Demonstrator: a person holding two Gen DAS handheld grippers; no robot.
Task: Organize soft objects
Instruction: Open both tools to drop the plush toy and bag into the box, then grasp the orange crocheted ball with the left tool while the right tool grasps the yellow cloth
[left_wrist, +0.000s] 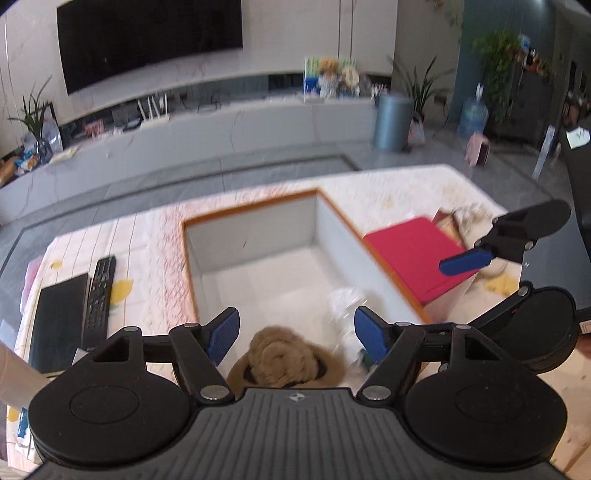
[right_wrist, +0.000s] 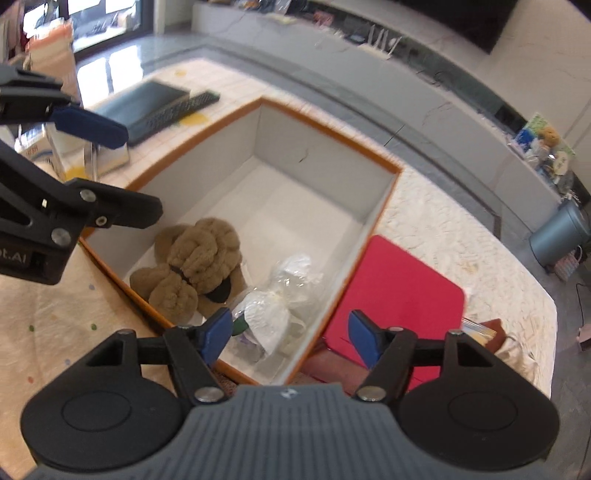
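Partly hidden: plush toy (left_wrist: 284, 356) in box (left_wrist: 255, 218); both hand-held grippers (left_wrist: 295, 334) (right_wrist: 286, 334) wide, empty.

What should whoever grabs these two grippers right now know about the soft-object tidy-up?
Left gripper: open, empty, above the box's near end.
Right gripper: open, empty, over the box's near edge.
Brown plush toy and clear plastic-wrapped bundle lie side by side inside the orange-rimmed box: done.
Red pad lies outside, beside the box; crumpled cloth-like items sit beyond it.
Left: probably move those in next, if they count as soft.
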